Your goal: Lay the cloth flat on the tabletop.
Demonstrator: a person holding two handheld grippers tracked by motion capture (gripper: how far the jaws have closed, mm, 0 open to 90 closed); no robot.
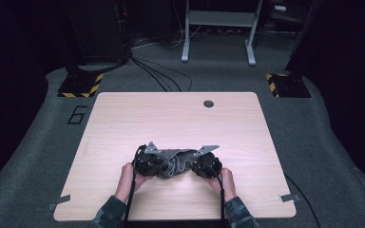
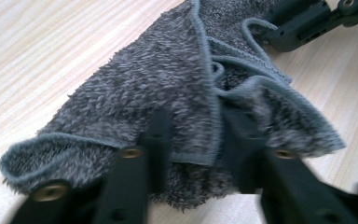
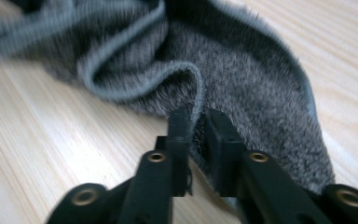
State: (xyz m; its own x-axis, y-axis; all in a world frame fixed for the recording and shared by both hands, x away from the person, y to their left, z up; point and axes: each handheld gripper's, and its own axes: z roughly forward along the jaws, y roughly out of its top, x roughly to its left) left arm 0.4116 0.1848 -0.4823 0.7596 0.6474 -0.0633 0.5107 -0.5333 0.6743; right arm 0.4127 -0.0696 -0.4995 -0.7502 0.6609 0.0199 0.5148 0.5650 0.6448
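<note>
A crumpled grey towel (image 1: 177, 161) lies bunched on the wooden desk (image 1: 180, 118) between the two claws, each pinching one end. The left claw (image 2: 193, 133) has narrowed its jaws around a thick fold of pile. The right claw (image 3: 196, 123) is almost closed on a thin hemmed edge, though blur softens the detail.
</note>
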